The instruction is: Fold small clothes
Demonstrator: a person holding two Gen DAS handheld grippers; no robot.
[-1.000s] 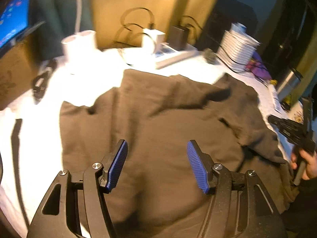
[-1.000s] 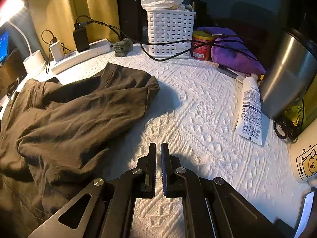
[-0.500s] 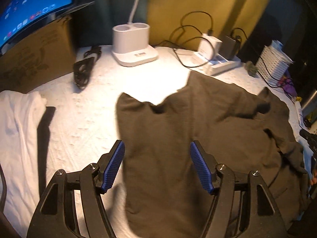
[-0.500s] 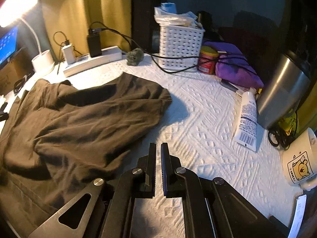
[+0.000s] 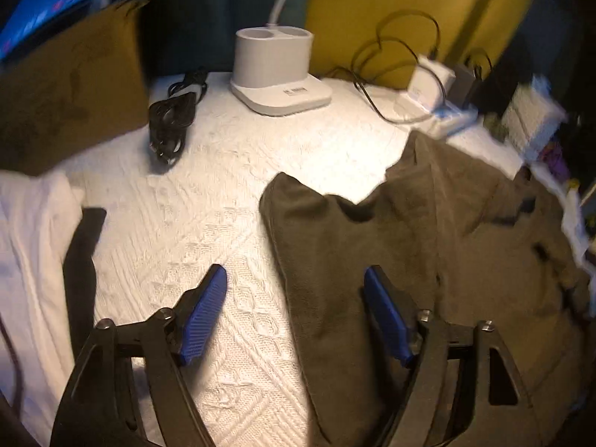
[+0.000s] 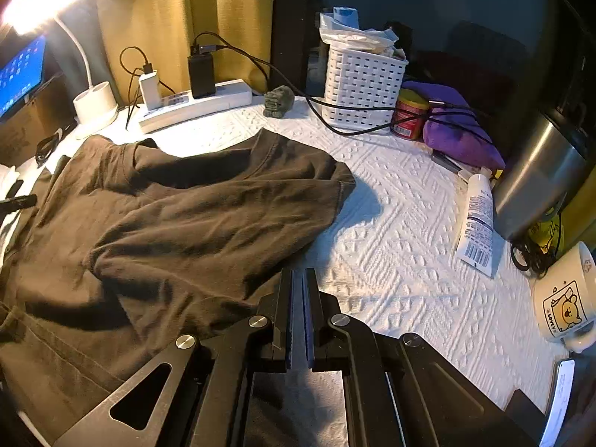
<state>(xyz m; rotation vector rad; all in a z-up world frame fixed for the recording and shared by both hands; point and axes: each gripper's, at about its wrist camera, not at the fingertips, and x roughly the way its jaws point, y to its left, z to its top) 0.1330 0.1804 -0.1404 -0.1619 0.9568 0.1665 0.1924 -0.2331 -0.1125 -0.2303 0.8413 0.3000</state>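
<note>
A dark olive-brown t-shirt [image 5: 428, 260] lies crumpled on the white textured cloth [image 5: 231, 193]. My left gripper [image 5: 294, 275] hovers over the shirt's left edge. Its blue pads are wide apart and closing, and the edge lies between them untouched. In the right wrist view the same shirt [image 6: 186, 223] spreads to the left, with its neckline at the back. My right gripper [image 6: 299, 275] is shut on nothing, just above the shirt's near right fold.
A white garment [image 5: 26, 231] lies far left beside a black strip [image 5: 80, 253]. At the back stand a lamp base [image 5: 275, 70], a cable bundle [image 5: 173, 115] and a power strip [image 6: 193, 106]. To the right are a white basket [image 6: 363, 89], a tube [image 6: 476, 223], a steel flask [image 6: 540, 178] and a mug [image 6: 566, 301].
My left gripper has swung from over the shirt's middle to its left edge and sunk a little. The right gripper has drifted slightly toward the shirt, still shut.
</note>
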